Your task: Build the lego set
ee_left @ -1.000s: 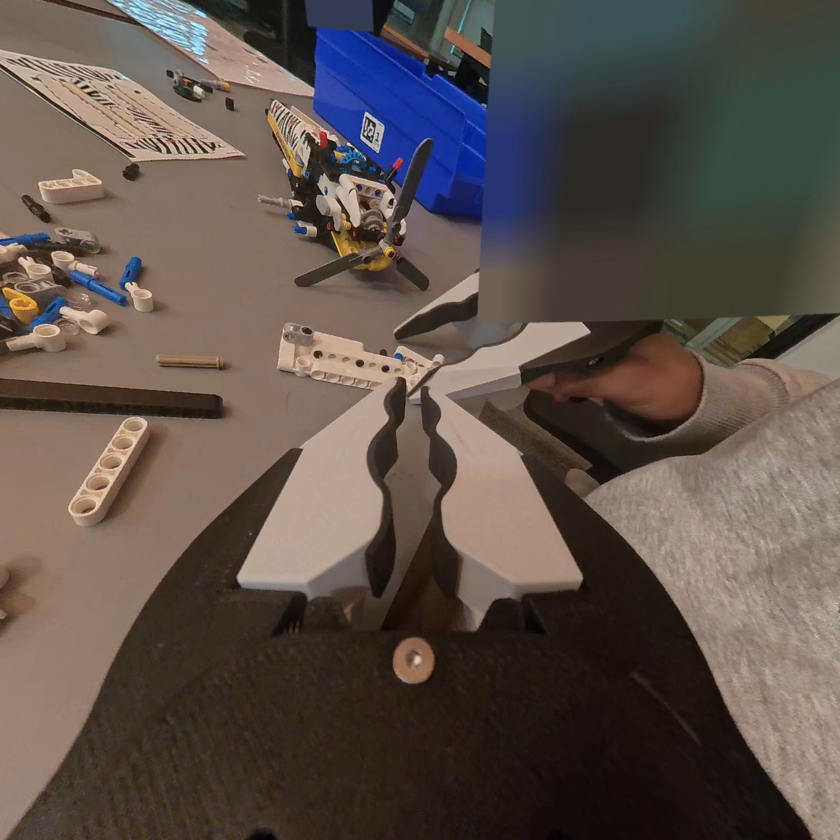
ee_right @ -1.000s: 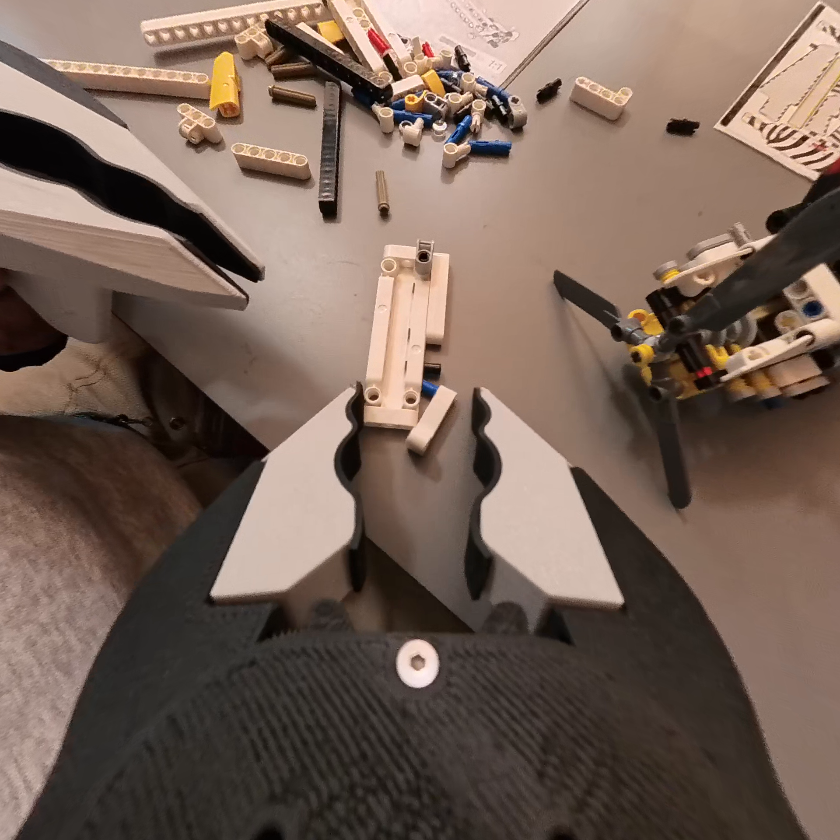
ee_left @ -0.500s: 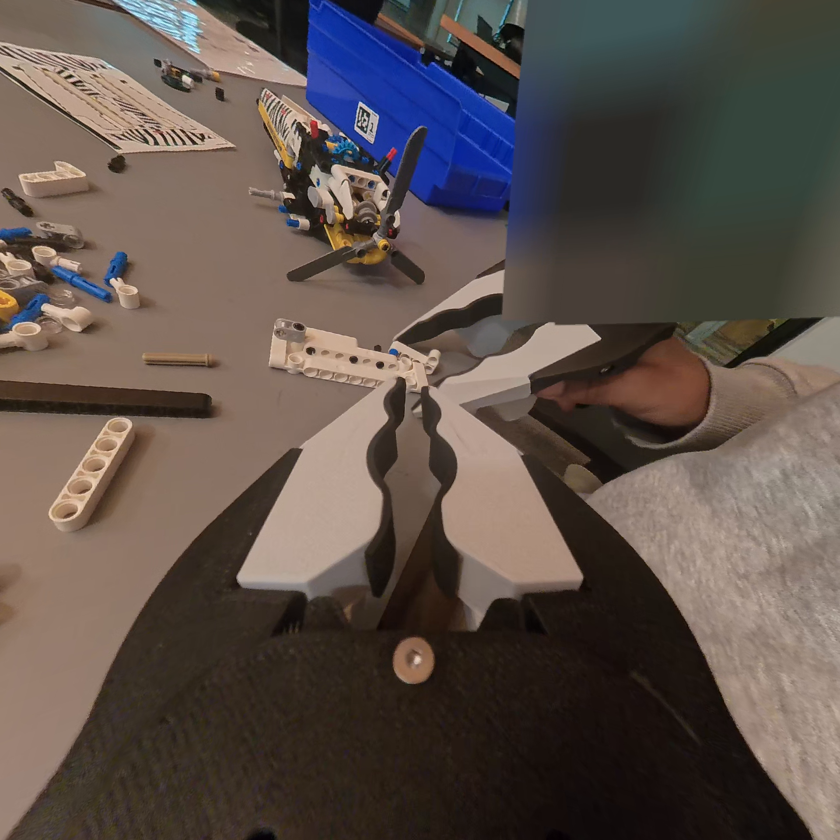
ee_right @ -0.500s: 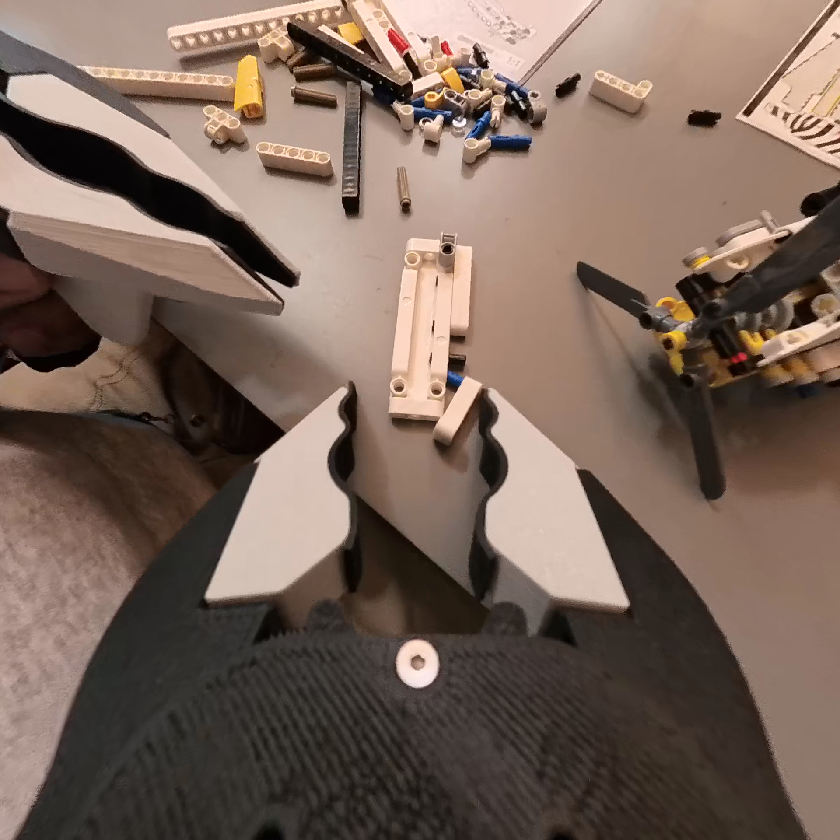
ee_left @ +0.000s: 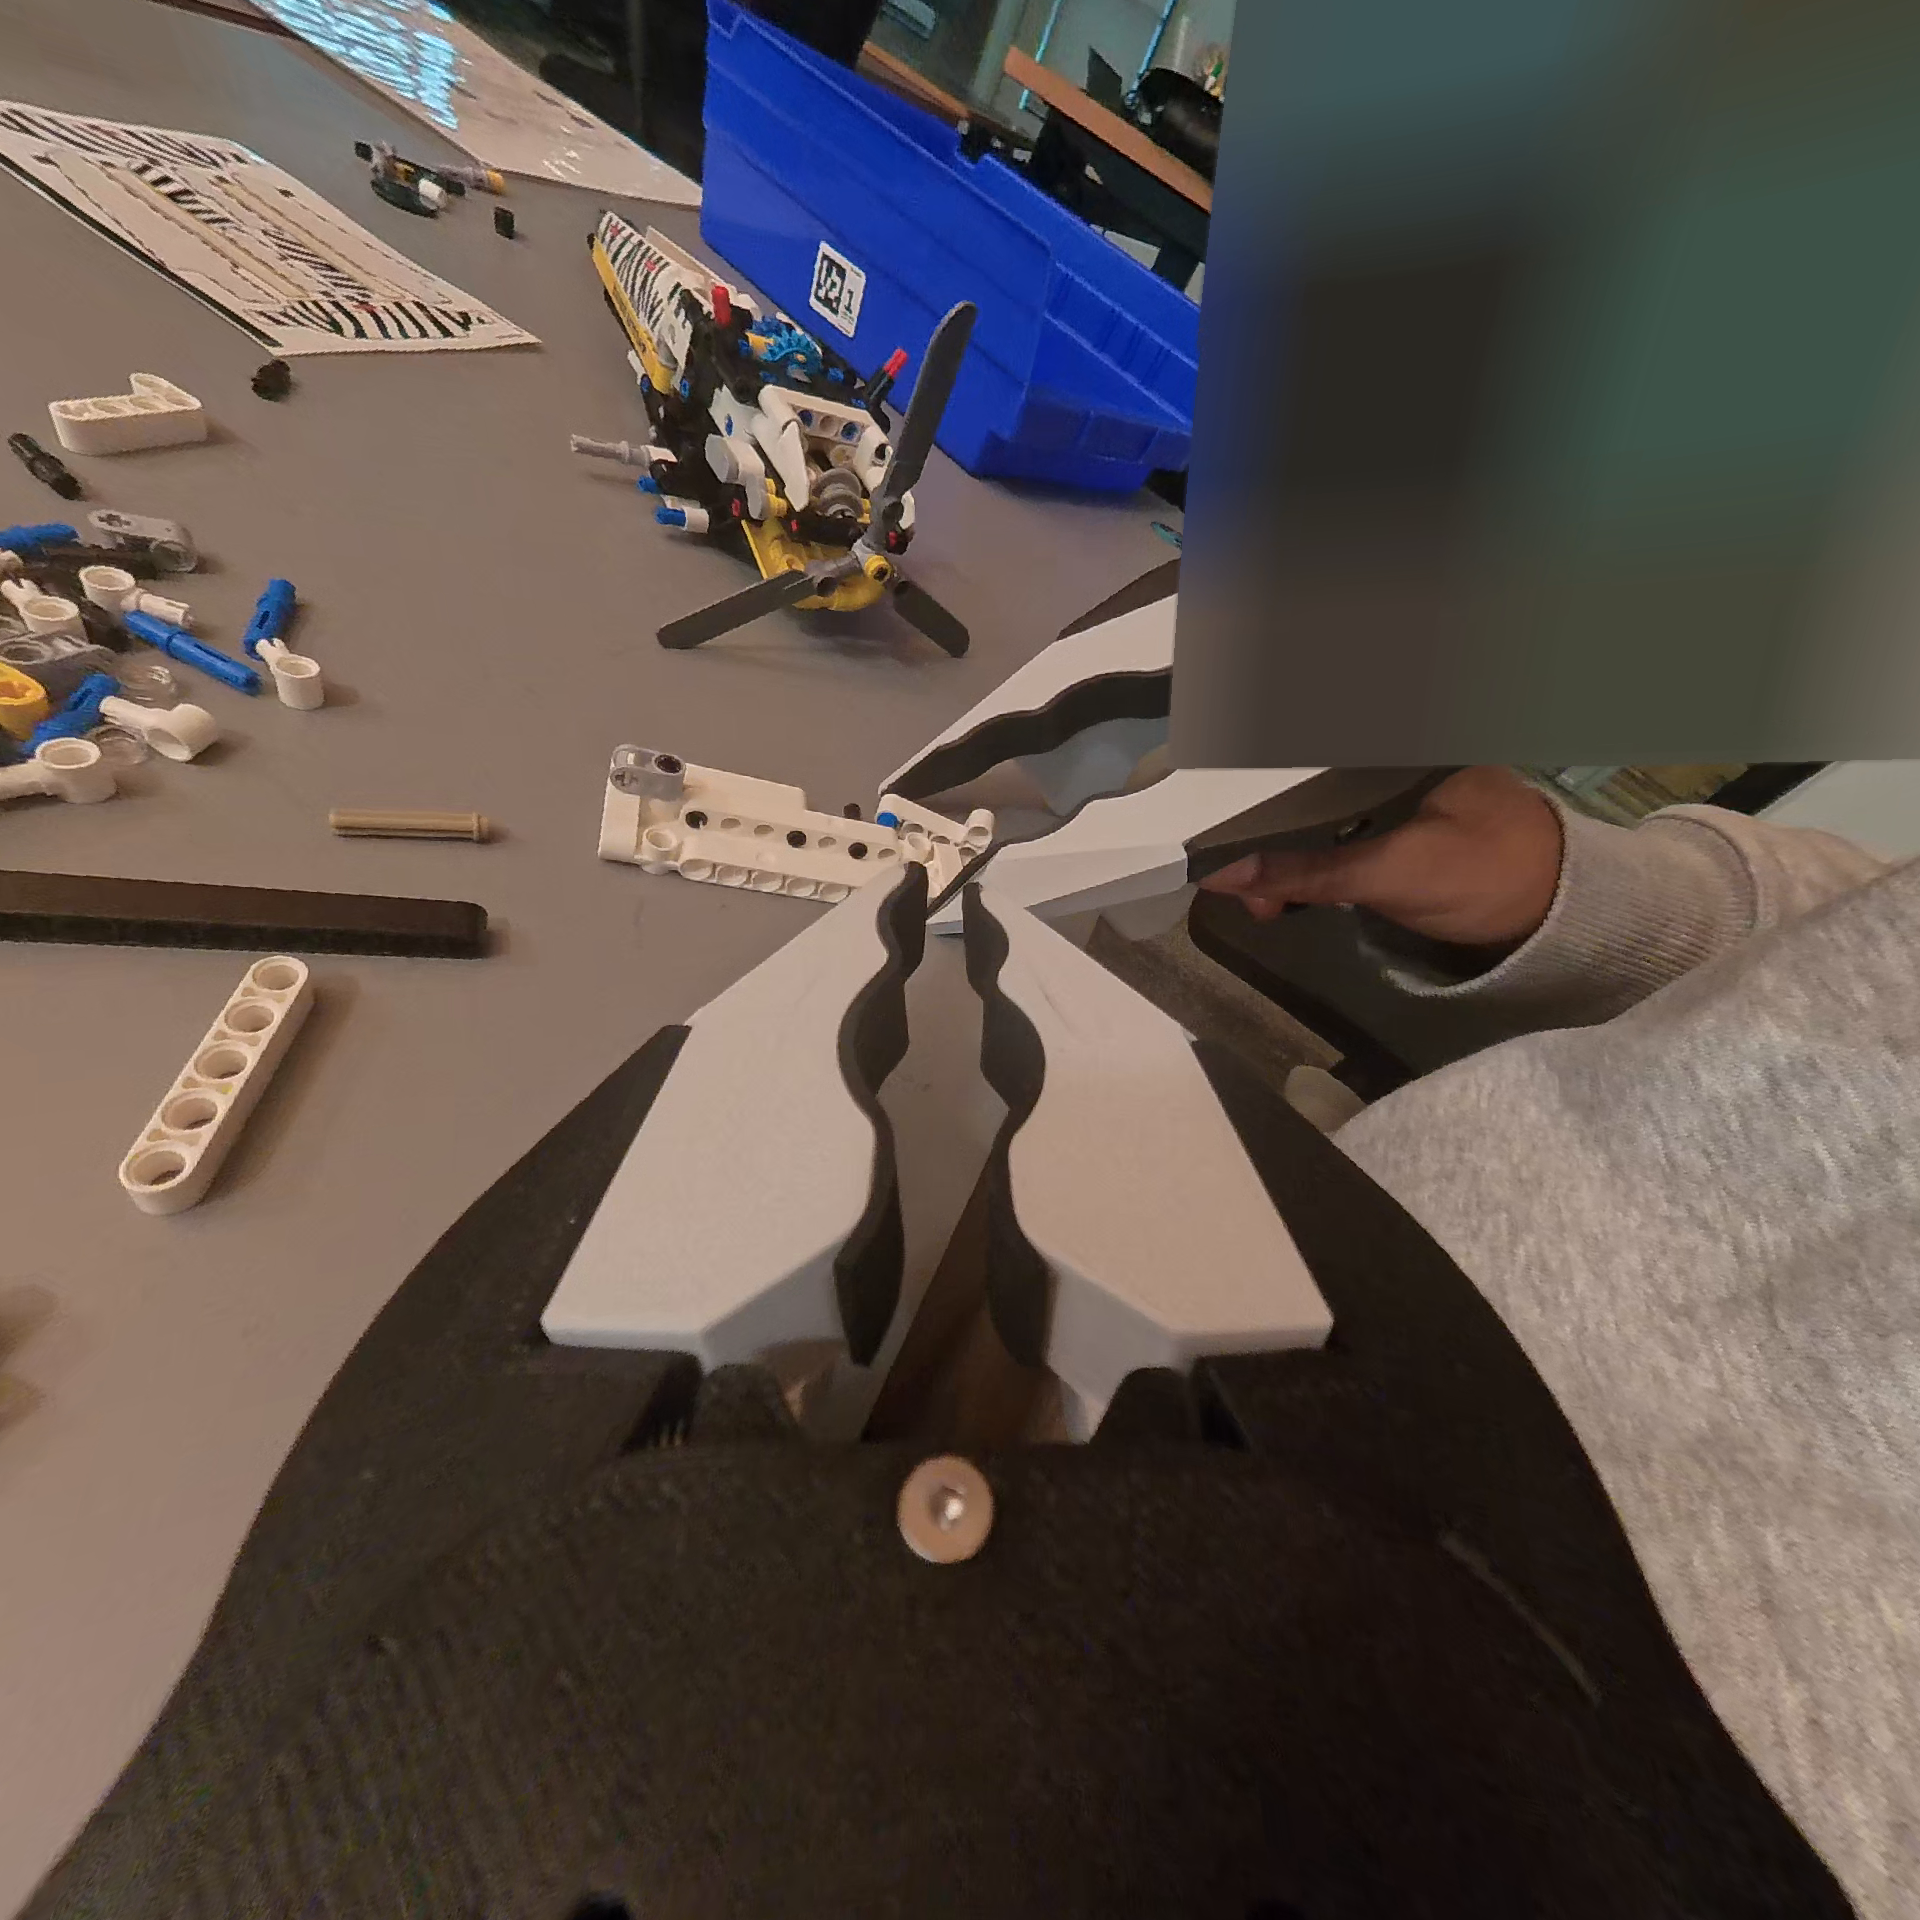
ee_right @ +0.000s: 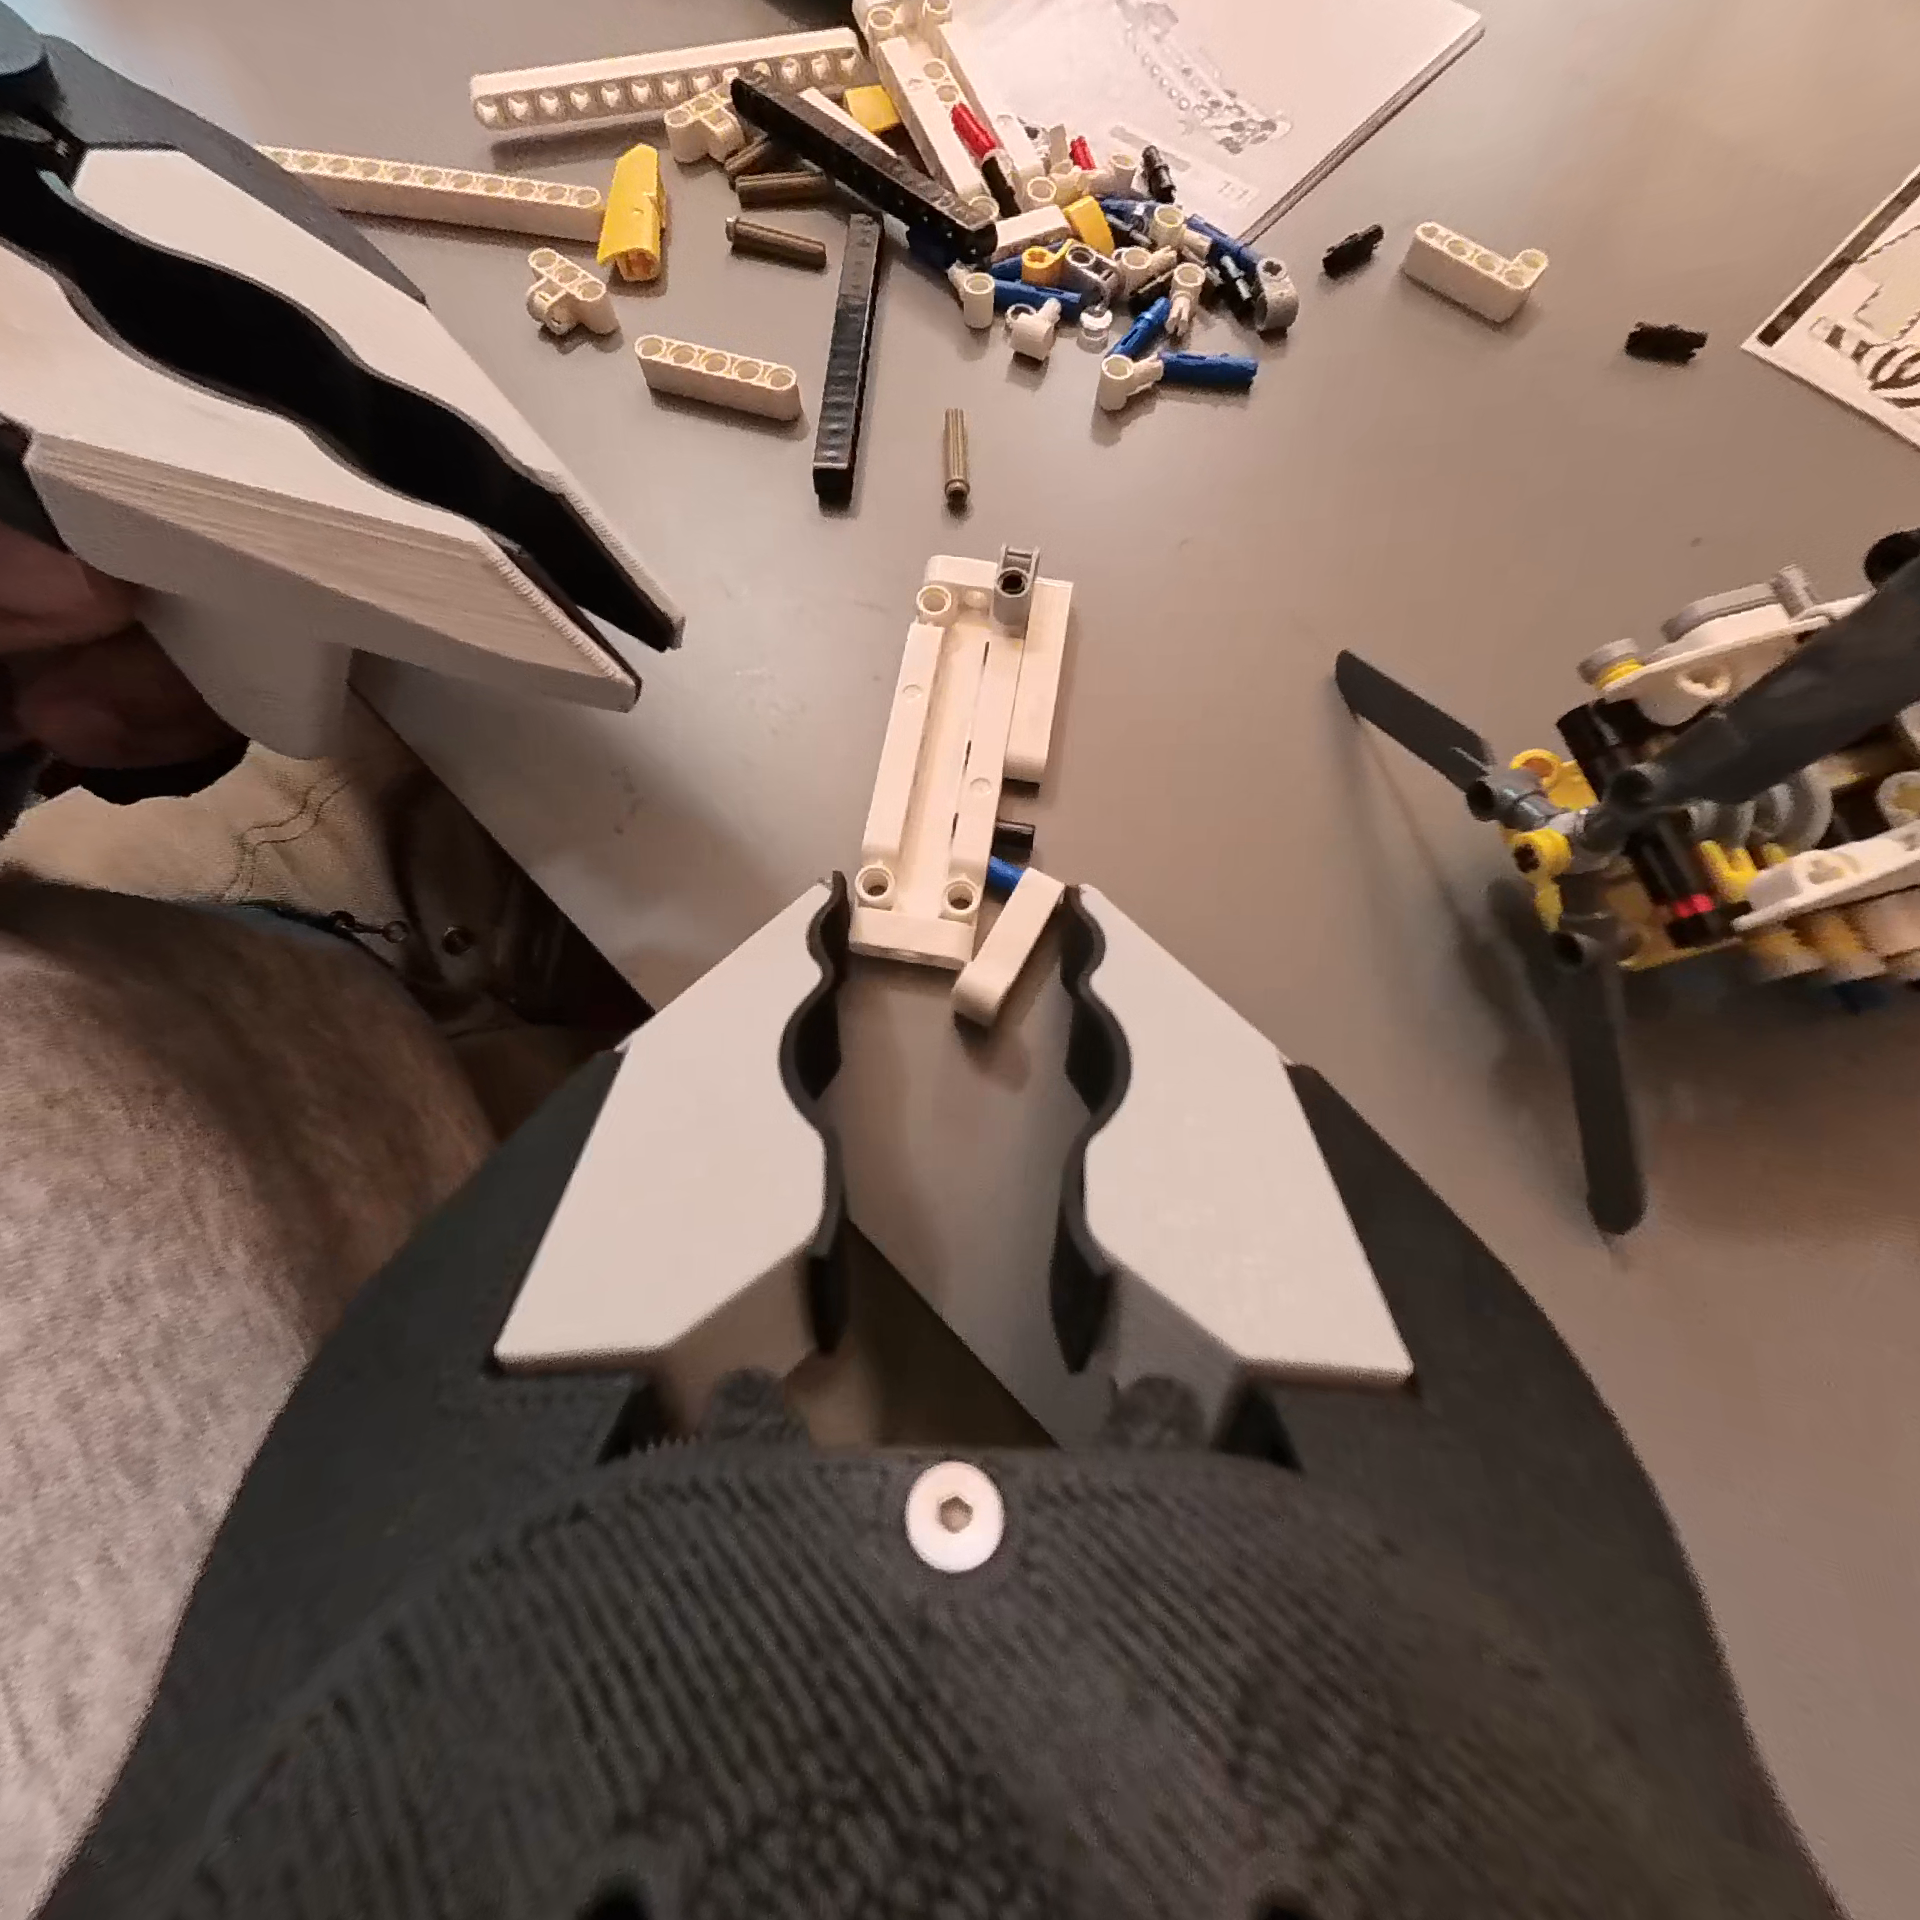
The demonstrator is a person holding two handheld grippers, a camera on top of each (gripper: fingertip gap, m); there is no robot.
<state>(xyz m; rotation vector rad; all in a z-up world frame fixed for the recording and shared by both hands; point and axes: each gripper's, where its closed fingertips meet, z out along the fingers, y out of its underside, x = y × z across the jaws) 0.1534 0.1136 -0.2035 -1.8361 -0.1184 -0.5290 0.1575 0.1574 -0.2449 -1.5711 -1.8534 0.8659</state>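
A white lego assembly [ee_right: 966,748] lies flat on the grey table, also in the left wrist view [ee_left: 769,831]. A small white beam [ee_right: 1003,945] hangs off its near end. My right gripper [ee_right: 956,914] is open, and its fingertips stand on either side of that near end and the small beam. My left gripper [ee_left: 940,883] is shut and empty, just off the table edge, to the left of the assembly; it shows in the right wrist view [ee_right: 623,634]. A partly built propeller plane [ee_left: 790,468] stands beyond, at the right in the right wrist view [ee_right: 1683,831].
A pile of loose parts [ee_right: 1091,260] lies past the assembly, with a black long beam [ee_right: 847,353], a white beam [ee_right: 717,364] and a tan axle [ee_left: 405,824]. A booklet [ee_right: 1195,94], a sticker sheet [ee_left: 239,229] and a blue bin [ee_left: 935,260] lie farther off. It is some 10 centimetres from my right tips to the partly built propeller plane [ee_left: 790,468]. My right wrist view [ee_right: 1704,662] looks at it from another angle.
My right gripper has moved forward until the assembly's near end sits between its fingertips, and its jaws have narrowed a little. My left gripper stays shut and has shifted slightly.
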